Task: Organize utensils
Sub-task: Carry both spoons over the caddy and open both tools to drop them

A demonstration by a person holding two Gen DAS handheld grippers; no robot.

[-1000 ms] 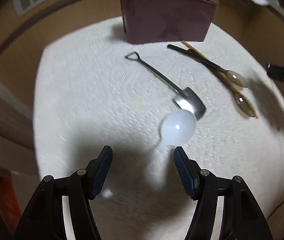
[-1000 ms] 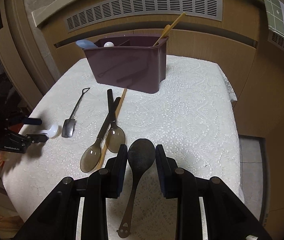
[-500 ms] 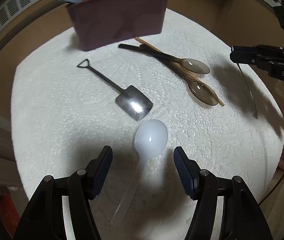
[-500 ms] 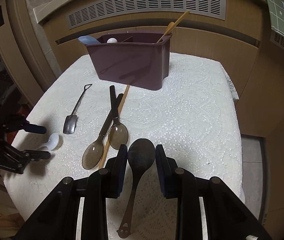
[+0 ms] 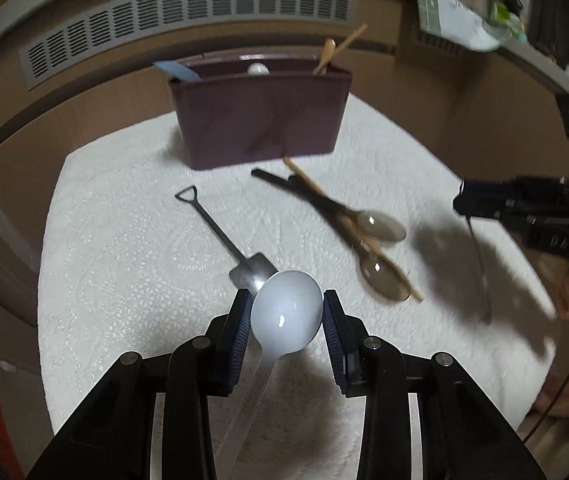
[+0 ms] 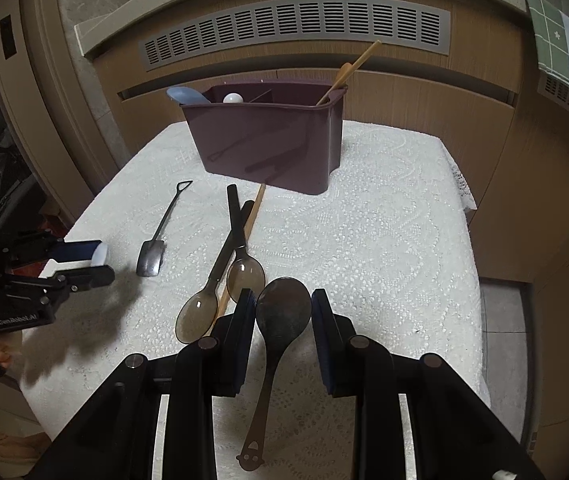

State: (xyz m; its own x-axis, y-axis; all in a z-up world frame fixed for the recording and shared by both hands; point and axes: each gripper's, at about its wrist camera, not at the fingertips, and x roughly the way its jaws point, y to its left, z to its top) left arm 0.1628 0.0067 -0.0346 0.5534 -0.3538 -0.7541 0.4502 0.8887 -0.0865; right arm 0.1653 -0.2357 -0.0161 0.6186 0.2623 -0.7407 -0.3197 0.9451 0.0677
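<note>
My left gripper [image 5: 287, 314] is shut on the bowl of a white plastic spoon [image 5: 287, 316] and holds it above the white cloth; it also shows in the right wrist view [image 6: 92, 262]. My right gripper [image 6: 283, 312] is shut on the bowl of a dark rice spoon [image 6: 282, 314], handle hanging back. A maroon utensil caddy [image 6: 272, 140] stands at the far side with several utensils in it. On the cloth lie a small metal shovel spoon [image 5: 240, 256], two brown translucent spoons [image 5: 380, 228] and a wooden chopstick [image 5: 364, 240].
The table [image 6: 384, 220] has a white lace cloth, its right edge dropping to the floor. A wooden cabinet with a vent grille [image 6: 296, 32] runs behind the caddy. The right gripper shows at the right of the left wrist view [image 5: 524, 208].
My left gripper closed on the white spoon's bowl and lifted it off the cloth, turning toward the caddy. The right gripper kept its hold on the dark spoon.
</note>
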